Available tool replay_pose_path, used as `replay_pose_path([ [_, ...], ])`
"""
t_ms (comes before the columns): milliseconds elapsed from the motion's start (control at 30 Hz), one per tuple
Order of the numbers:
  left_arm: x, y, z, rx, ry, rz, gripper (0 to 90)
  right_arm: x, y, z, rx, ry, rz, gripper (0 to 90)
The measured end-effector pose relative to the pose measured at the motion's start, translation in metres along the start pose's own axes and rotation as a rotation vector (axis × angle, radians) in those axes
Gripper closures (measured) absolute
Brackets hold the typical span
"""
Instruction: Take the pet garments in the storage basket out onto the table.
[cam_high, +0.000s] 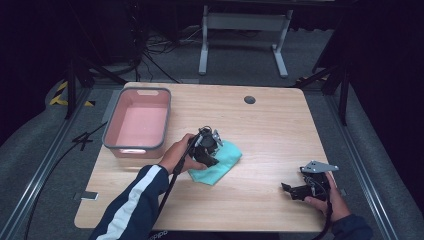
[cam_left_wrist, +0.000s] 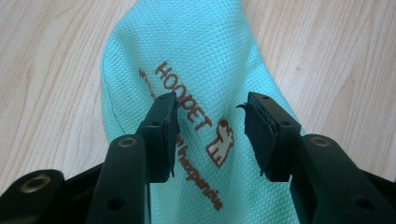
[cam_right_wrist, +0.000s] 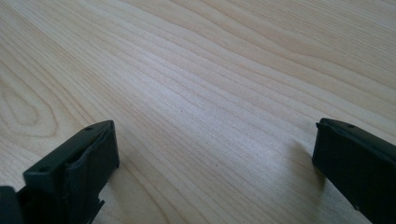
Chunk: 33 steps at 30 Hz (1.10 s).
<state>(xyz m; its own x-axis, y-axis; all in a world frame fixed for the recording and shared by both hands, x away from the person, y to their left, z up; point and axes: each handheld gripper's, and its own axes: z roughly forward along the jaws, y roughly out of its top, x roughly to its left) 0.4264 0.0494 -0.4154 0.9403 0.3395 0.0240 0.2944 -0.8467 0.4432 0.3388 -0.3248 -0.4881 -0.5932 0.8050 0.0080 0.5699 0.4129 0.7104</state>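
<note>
Left hand-held gripper (cam_high: 210, 150) hides part of cloth (cam_high: 225, 159).

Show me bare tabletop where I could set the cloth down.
Free: the wood between the teal cloth and the right gripper, and the far strip near the round grommet. Crowded: the left side, with the pink bin and the left gripper.

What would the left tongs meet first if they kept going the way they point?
Probably the mint-green cloth: the left tongs stand open directly over its printed logo, with nothing between. How near they are is unclear.
</note>
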Motion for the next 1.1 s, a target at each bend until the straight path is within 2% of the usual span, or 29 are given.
replay_pose_path([
  [300, -0.002, -0.002, -0.001, -0.001, 0.009, 0.005, 50.9, 0.000, 0.000, 0.000, 0.000, 0.000, 0.000, 0.7],
  [567, -0.005, -0.004, -0.009, -0.002, 0.034, 0.013, 45.1, 0.000, 0.000, 0.000, 0.000, 0.000, 0.000, 0.7],
  [667, -0.005, -0.008, -0.014, -0.010, 0.046, 0.010, 43.5, 0.000, 0.000, 0.000, 0.000, 0.000, 0.000, 0.7],
  [700, -0.005, -0.010, -0.015, -0.004, 0.066, 0.022, 41.8, 0.000, 0.000, 0.000, 0.000, 0.000, 0.000, 0.7],
  [833, -0.006, -0.016, -0.019, 0.008, 0.060, 0.021, 40.5, 0.000, 0.000, 0.000, 0.000, 0.000, 0.000, 0.8],
  [967, -0.007, -0.022, -0.023, -0.013, 0.065, 0.009, 38.2, 0.000, 0.000, 0.000, 0.000, 0.000, 0.000, 0.7],
  [1100, -0.010, -0.027, -0.028, -0.020, 0.068, 0.023, 36.1, 0.000, 0.000, 0.000, 0.000, -0.001, 0.001, 0.7],
])
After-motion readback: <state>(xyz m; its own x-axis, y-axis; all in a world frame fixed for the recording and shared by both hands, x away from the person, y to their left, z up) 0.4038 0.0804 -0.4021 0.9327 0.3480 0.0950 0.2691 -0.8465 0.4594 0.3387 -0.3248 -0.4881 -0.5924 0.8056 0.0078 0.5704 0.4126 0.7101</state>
